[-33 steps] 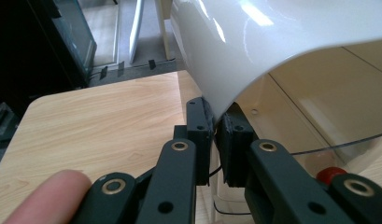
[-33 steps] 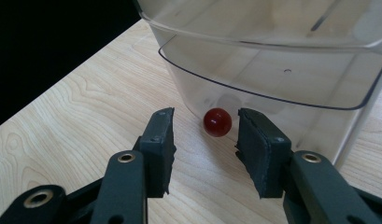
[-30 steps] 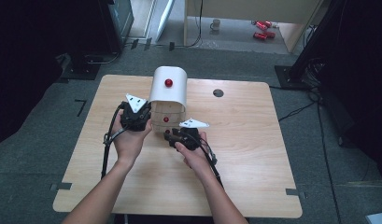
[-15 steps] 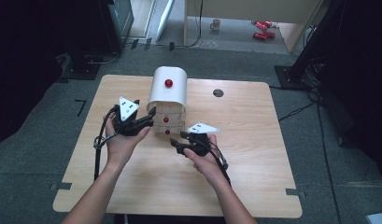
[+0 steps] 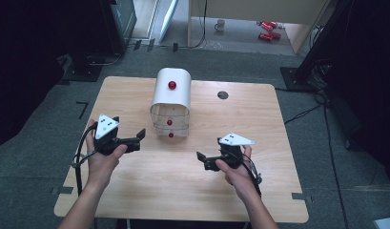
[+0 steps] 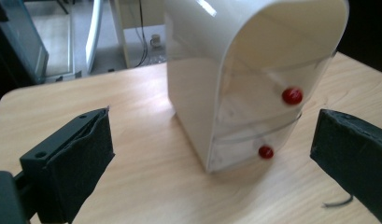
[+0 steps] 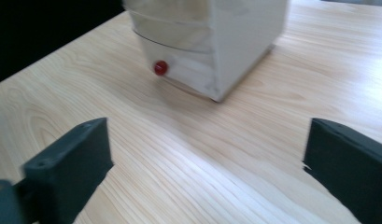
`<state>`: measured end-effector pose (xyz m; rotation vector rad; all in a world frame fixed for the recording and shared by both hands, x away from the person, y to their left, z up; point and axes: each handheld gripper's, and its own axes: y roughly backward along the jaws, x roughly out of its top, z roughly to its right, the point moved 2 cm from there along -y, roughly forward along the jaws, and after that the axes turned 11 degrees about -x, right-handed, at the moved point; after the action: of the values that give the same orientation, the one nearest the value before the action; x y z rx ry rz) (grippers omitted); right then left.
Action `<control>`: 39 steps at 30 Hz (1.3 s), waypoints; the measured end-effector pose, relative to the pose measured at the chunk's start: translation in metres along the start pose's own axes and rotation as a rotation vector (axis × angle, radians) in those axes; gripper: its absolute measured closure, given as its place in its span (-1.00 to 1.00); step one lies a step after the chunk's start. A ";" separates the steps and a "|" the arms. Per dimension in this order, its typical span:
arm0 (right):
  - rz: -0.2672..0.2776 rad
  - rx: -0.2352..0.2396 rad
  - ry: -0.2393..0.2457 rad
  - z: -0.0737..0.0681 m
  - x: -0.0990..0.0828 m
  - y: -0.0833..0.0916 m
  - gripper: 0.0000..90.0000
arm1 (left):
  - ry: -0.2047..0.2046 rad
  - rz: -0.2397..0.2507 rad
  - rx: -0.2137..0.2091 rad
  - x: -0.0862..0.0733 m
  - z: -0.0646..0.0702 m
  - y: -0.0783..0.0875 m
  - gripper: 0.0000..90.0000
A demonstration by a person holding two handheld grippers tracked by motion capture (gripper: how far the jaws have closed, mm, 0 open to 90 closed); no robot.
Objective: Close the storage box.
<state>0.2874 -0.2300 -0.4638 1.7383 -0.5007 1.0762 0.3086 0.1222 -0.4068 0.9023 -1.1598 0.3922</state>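
A small white drawer cabinet [image 5: 171, 95] with a rounded top stands at the table's middle back. A red knob [image 5: 172, 85] sits on its top, and each of two clear drawer fronts has a red knob [image 6: 292, 95] [image 6: 265, 151]. My left gripper [image 5: 138, 140] is held to the cabinet's left, pointing at it and apart from it. Its jaws have just been opening and stand open with nothing between them [image 6: 212, 126]. My right gripper [image 5: 202, 161] is nearer than the cabinet and to its right. Its jaws have also just been opening and hold nothing [image 7: 205, 128]. The lowest knob [image 7: 160, 67] faces it.
The wooden table [image 5: 278, 143] has a dark round hole [image 5: 222, 95] at the back right. Grey floor surrounds it, with cables and a black stand [image 5: 297, 71] to the right, dark equipment at the back left, and red cans [image 5: 266, 29] far behind.
Both hands have drawn back from the cabinet toward the near edge and apart, left to the left and right to the right. Both pairs of jaws have opened wide.
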 end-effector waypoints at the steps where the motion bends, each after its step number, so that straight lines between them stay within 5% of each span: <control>1: 0.002 -0.012 0.000 0.004 -0.002 0.003 -1.00 | 0.006 -0.015 -0.004 -0.007 -0.003 0.003 -1.00; 7: -0.008 -0.106 0.000 0.032 -0.022 0.024 -1.00 | 0.032 -0.049 0.006 -0.040 -0.014 0.017 -1.00; 17: -0.037 -0.181 -0.019 0.067 -0.053 0.053 -1.00 | 0.037 -0.141 0.053 -0.087 -0.029 0.028 -1.00; 39: -0.118 -0.341 -0.127 0.141 -0.121 0.103 -1.00 | 0.035 -0.265 0.102 -0.146 -0.060 0.057 -1.00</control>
<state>0.2093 -0.4170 -0.5268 1.5184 -0.6141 0.7506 0.2502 0.2279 -0.5232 1.1185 -0.9790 0.2517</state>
